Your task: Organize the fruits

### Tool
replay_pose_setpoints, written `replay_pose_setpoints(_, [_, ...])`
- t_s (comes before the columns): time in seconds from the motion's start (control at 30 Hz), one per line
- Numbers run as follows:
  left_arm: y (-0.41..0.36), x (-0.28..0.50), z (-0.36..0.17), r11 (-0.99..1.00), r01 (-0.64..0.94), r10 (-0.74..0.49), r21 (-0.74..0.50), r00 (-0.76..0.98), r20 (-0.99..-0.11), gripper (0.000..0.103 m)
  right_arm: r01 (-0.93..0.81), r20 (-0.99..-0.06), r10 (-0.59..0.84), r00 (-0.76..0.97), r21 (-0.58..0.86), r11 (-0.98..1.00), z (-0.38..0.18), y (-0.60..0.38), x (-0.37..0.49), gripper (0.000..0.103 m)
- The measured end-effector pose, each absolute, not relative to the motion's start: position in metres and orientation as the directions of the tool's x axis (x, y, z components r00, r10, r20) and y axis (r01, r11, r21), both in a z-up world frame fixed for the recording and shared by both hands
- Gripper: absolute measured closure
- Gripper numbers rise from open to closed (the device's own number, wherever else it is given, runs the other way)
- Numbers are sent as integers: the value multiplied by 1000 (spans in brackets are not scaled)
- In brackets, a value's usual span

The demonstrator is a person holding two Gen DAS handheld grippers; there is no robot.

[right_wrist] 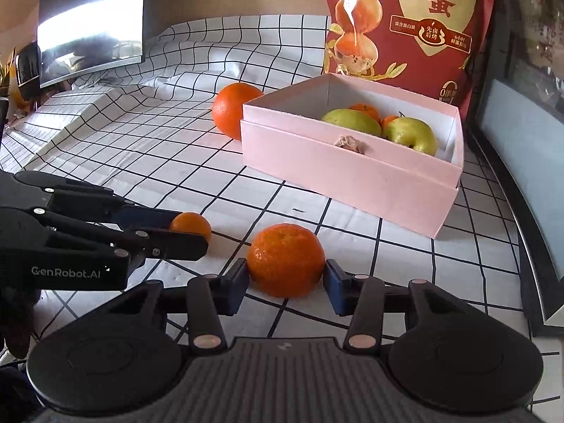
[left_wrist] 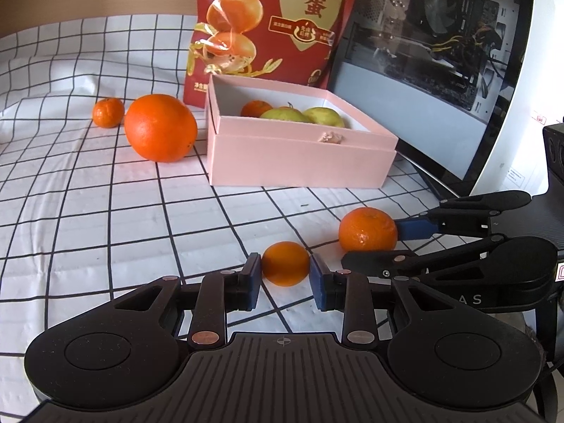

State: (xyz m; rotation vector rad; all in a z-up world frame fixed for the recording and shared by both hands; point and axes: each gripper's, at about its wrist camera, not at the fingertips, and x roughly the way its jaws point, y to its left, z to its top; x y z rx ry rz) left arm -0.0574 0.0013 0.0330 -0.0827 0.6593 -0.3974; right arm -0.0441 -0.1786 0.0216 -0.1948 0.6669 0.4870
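Observation:
A pink box (left_wrist: 296,162) (right_wrist: 352,176) holds two green pears (left_wrist: 303,114) (right_wrist: 412,134) and small mandarins (left_wrist: 255,107). My left gripper (left_wrist: 284,276) has its pads against both sides of a small mandarin (left_wrist: 284,262) (right_wrist: 190,225) on the cloth. My right gripper (right_wrist: 285,278) (left_wrist: 394,243) has its pads against both sides of a larger mandarin (right_wrist: 285,259) (left_wrist: 368,229) on the cloth. A big orange (left_wrist: 160,127) (right_wrist: 234,109) and another small mandarin (left_wrist: 107,112) lie left of the box.
A checked white cloth (left_wrist: 105,211) covers the table. A tall red snack bag (left_wrist: 278,24) (right_wrist: 412,21) stands behind the box. A glass-sided computer case (left_wrist: 440,53) stands at the right. A dark monitor (right_wrist: 91,24) is at the far left.

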Motion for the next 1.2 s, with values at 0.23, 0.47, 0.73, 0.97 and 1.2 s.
replay_pose_setpoints(0.23, [3,-56,33,922,334,-385,-198,719,-579,69,-486,-627,376,682,-6,874,23,-184,-41,56])
replay_pose_setpoints(0.47, [16,-35,64,913,329,-406,-240,764,-501,69,-489,-618,367,695,-32,871,34,-184,-42,58])
replay_pose_setpoints(0.73, [29,44,152,870,374,-475,-322,811,-342,69,-394,-523,356,774,42,918,108,-198,-1,59])
replay_pose_setpoints(0.97, [22,112,144,818,348,-538,-458,745,-394,69,-265,-509,271,817,85,960,145,-206,77,59])
replay_pose_setpoints(1.2, [29,126,123,842,330,-507,-427,757,-413,69,-201,-572,226,789,107,974,113,-209,121,58])
